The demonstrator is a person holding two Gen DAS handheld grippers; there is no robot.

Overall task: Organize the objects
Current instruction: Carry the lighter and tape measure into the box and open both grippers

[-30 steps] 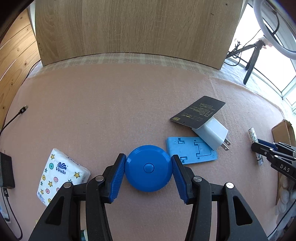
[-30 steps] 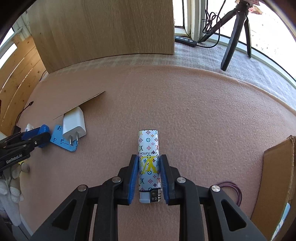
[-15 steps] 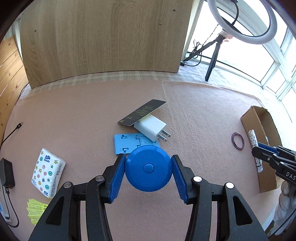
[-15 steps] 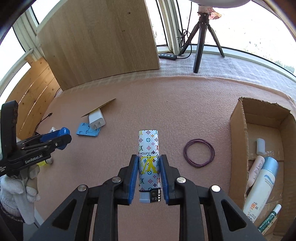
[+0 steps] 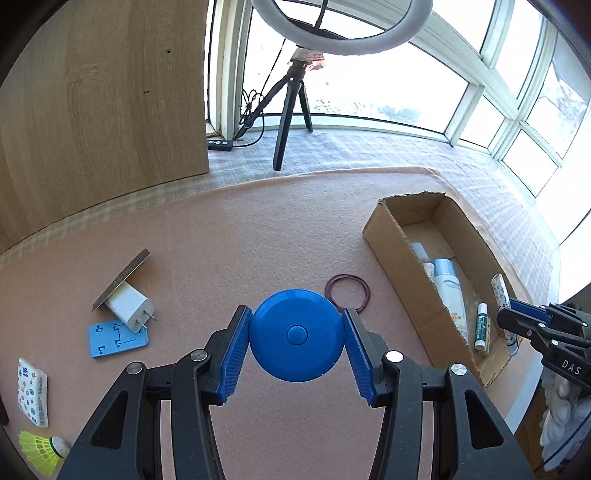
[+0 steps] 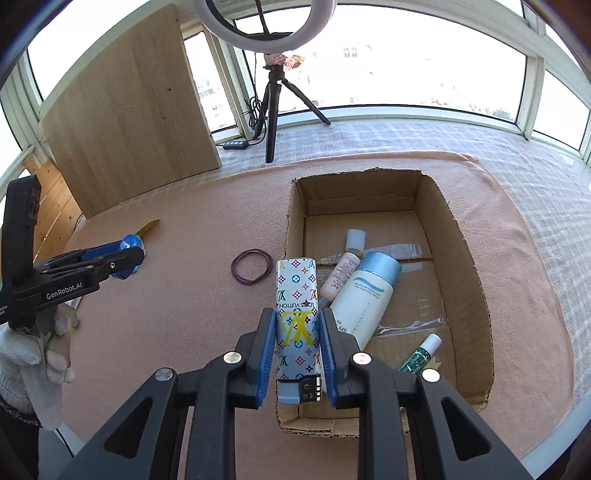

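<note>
A: Where's the patterned lighter (image 6: 297, 321)?

B: Clamped between the right gripper (image 6: 298, 350)'s blue pads, held over the near left corner of the cardboard box (image 6: 476, 295).

A: And the blue round case (image 5: 296, 335)?

B: Pinched by the left gripper (image 5: 296, 347) above the pink mat (image 5: 229, 251), near the purple bands (image 5: 348, 294).

A: What shows only from the left?

B: A charger (image 5: 127, 306), a blue plate (image 5: 117, 338), a tissue pack (image 5: 32, 392) and a shuttlecock (image 5: 42, 446). The right view alone shows a gloved hand (image 6: 33, 354).

Sunlit bay windows (image 6: 424, 55), ring light (image 5: 340, 26) on tripod (image 6: 273, 110), wooden panel (image 5: 99, 103), pink mat (image 5: 240, 240)
</note>
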